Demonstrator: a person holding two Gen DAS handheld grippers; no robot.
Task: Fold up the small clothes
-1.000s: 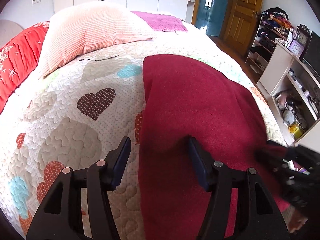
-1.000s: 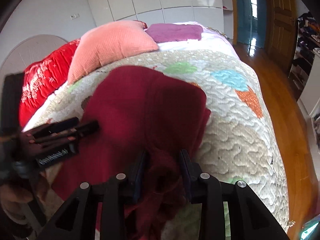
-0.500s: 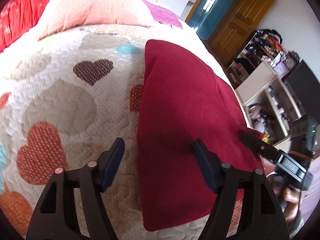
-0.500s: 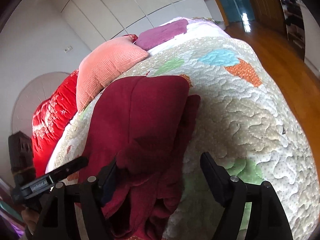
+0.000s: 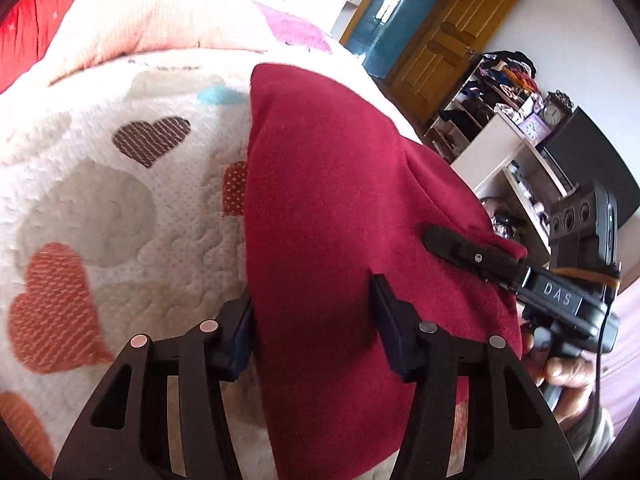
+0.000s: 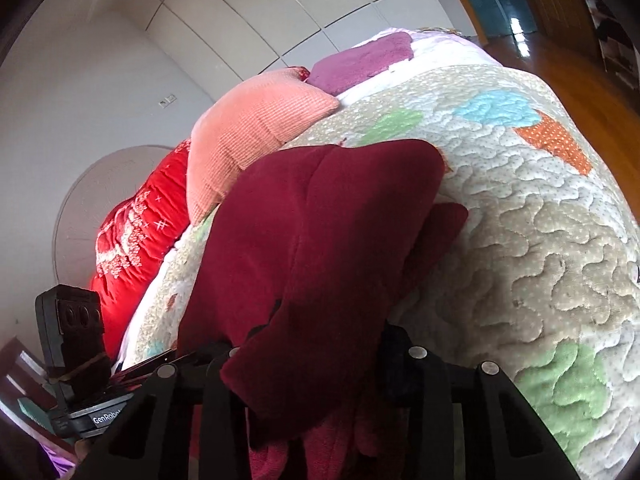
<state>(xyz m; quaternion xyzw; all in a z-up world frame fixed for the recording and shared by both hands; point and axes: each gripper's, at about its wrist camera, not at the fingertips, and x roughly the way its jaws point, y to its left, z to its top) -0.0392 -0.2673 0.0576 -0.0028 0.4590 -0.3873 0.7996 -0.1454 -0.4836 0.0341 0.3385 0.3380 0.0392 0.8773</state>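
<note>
While my left gripper (image 5: 314, 320) closes its jaws across the near left edge of the dark red garment (image 5: 340, 208), my right gripper (image 6: 308, 364) closes on a bunched fold. It lies on the quilt (image 5: 100, 208), long axis running away toward the pillows (image 6: 256, 128).
</note>
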